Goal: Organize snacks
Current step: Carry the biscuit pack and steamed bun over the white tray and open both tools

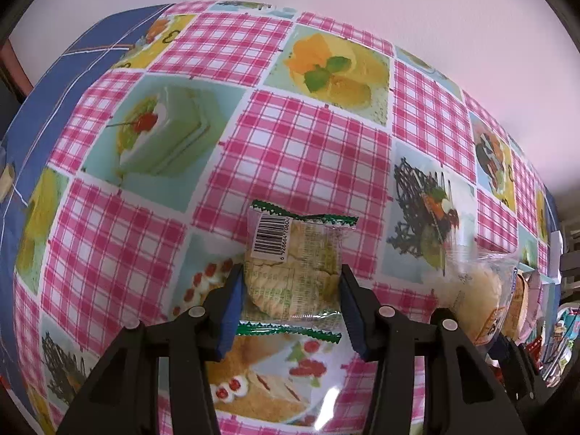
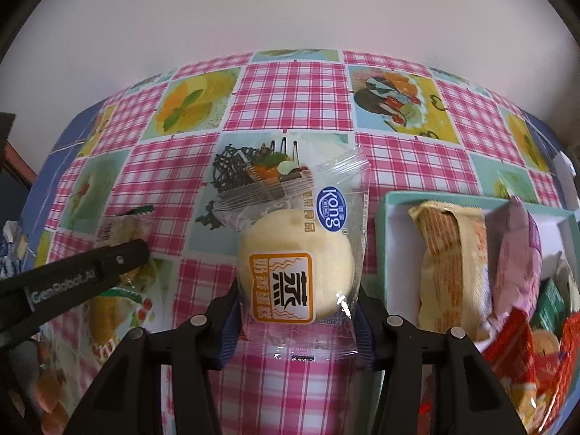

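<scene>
Checked tablecloth (image 1: 308, 152); L jaws grip biscuit pack (image 1: 293, 272), R jaws grip bun (image 2: 297, 264); tray (image 2: 380, 239) cut off.

Looks like a home, dining or living corner. The desk (image 2: 290, 87) carries a glossy wipe-clean tablecloth (image 1: 301, 152): pink gingham squares alternating with printed dessert photos, typical household oilcloth. Under it at the far left edge a blue cloth with thin line pattern (image 1: 40, 108) shows. Plain white wall (image 2: 290, 7) right behind the desk, no signage, no shelving, no equipment racks. A teal-rimmed box (image 2: 384, 217) at the right holds assorted individually wrapped snacks (image 2: 453, 264), consumer packaging, mixed brands. Dark wooden furniture edge (image 1: 14, 69) at far left, type unclear. Nothing industrial or retail visible.
</scene>
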Demonstrator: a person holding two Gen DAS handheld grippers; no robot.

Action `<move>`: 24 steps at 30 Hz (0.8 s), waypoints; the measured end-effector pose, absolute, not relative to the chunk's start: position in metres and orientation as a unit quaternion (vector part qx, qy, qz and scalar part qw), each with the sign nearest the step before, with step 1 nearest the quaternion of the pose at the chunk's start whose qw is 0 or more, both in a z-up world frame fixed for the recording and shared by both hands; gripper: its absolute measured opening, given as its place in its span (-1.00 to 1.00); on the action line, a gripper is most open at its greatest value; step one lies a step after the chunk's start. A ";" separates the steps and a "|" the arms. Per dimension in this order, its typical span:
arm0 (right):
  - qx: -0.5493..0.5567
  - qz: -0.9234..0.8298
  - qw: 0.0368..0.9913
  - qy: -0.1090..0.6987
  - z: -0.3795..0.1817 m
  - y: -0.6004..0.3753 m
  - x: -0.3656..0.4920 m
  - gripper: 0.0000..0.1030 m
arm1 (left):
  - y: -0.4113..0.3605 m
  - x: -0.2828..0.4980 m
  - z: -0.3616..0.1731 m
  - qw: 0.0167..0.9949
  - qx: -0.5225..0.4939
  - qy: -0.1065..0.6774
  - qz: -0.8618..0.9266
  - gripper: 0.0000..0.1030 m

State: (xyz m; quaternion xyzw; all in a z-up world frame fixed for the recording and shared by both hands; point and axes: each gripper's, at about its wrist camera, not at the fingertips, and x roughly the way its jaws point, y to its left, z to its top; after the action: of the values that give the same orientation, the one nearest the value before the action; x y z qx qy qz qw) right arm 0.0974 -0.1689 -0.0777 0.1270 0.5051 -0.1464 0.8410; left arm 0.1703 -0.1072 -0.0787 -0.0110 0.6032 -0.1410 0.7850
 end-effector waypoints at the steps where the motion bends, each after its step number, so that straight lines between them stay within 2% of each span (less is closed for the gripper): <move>1: 0.130 -0.147 0.841 0.503 -0.075 -0.169 0.093 0.06 | -0.107 0.166 -0.078 0.784 -0.012 0.604 -0.142 0.00; 13: 0.193 -0.155 0.845 0.474 -0.044 -0.169 0.044 0.06 | -0.102 0.123 -0.048 0.788 0.002 0.594 -0.161 0.00; 24: 0.288 -0.163 0.853 0.405 -0.027 -0.178 -0.040 0.06 | -0.107 0.097 -0.016 0.805 0.019 0.566 -0.175 0.00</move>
State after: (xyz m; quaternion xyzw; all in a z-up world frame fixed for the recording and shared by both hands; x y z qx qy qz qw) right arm -0.0405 -0.1776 -0.0272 0.2883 0.4046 -0.1626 0.8525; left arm 0.0968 -0.1073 -0.0164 0.0194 0.5660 -0.1747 0.8055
